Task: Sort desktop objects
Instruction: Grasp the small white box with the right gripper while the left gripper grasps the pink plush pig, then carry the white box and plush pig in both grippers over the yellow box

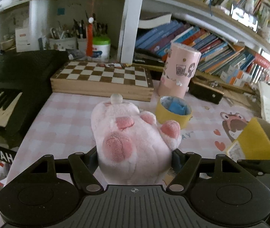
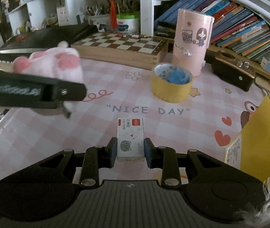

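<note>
- My left gripper (image 1: 135, 157) is clamped on the pink plush paw (image 1: 133, 138), one jaw squeezing each side of it, pads of the paw facing up at the camera.
- From the right wrist view that same plush paw (image 2: 59, 64) shows up at the far left, hanging above the mat with the black finger of the left gripper across it. Bit blurry over there, so I can't say more than that.
- My right gripper (image 2: 130, 152) is closed on the little white staple box (image 2: 130, 138), the one with the cat drawing and a red label. Blue pads are pressed against both long sides and the box pokes out forward past the fingertips.
- Can't tell from this angle if the box is touching the mat or just off it.
- Under everything is the pink checked desk mat (image 2: 40, 133) with "NICE DAY" printed on it.
- The yellow tape roll (image 2: 171, 81) sits on the mat further back with something blue crumpled inside it, and the tall pink cylinder (image 2: 192, 41) with stickers stands just behind it, upright.
- The wooden chessboard box (image 2: 123, 49) lies flat along the back edge, left of the cylinder, with a few small bits on top.
- A black Yamaha keyboard (image 1: 4, 95) runs down the left side of the desk.
- A yellow box (image 2: 258, 138) is at the right edge, partly cut off.
- Books (image 1: 201, 41) lean on the shelf behind it all.
</note>
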`<state>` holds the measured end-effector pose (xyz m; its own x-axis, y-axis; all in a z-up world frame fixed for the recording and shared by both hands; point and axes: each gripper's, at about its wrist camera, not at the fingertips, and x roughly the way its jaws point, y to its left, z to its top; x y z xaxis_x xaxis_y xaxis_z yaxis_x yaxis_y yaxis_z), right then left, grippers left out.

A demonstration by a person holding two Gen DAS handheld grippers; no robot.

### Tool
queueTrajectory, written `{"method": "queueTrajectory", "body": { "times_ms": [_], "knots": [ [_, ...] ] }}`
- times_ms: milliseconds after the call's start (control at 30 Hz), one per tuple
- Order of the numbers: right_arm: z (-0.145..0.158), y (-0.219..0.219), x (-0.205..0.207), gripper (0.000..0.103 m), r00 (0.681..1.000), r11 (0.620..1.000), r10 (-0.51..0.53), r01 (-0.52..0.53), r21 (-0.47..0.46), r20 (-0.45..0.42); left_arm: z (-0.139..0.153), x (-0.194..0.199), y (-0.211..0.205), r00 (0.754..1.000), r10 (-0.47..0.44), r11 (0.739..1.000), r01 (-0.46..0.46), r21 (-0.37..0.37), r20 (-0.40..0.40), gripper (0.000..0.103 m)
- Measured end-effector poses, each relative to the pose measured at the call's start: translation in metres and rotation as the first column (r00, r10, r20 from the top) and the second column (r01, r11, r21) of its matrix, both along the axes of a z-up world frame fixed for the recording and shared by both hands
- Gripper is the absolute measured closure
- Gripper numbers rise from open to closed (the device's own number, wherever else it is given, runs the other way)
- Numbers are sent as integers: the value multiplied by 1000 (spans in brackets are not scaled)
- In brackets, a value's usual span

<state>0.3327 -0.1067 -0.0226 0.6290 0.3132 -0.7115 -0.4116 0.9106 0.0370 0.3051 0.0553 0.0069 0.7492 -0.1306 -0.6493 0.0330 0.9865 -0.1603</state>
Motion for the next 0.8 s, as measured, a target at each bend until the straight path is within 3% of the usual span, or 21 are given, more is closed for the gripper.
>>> {"method": "queueTrajectory", "body": {
  "times_ms": [200, 433, 800],
  "knots": [
    [17, 0, -19, 75, 1000, 1000, -14, 14, 8, 27, 8, -30, 7, 1000, -7, 999, 7, -31, 16, 30],
    [33, -3, -53, 75, 998, 998, -63, 62, 32, 31, 15, -68, 16, 999, -14, 1000, 15, -15, 51, 30],
    [30, 6, -113, 75, 989, 988, -145, 146, 49, -7, 10, -116, 31, 997, -74, 997, 74, 7, 33, 30]
  ]
}}
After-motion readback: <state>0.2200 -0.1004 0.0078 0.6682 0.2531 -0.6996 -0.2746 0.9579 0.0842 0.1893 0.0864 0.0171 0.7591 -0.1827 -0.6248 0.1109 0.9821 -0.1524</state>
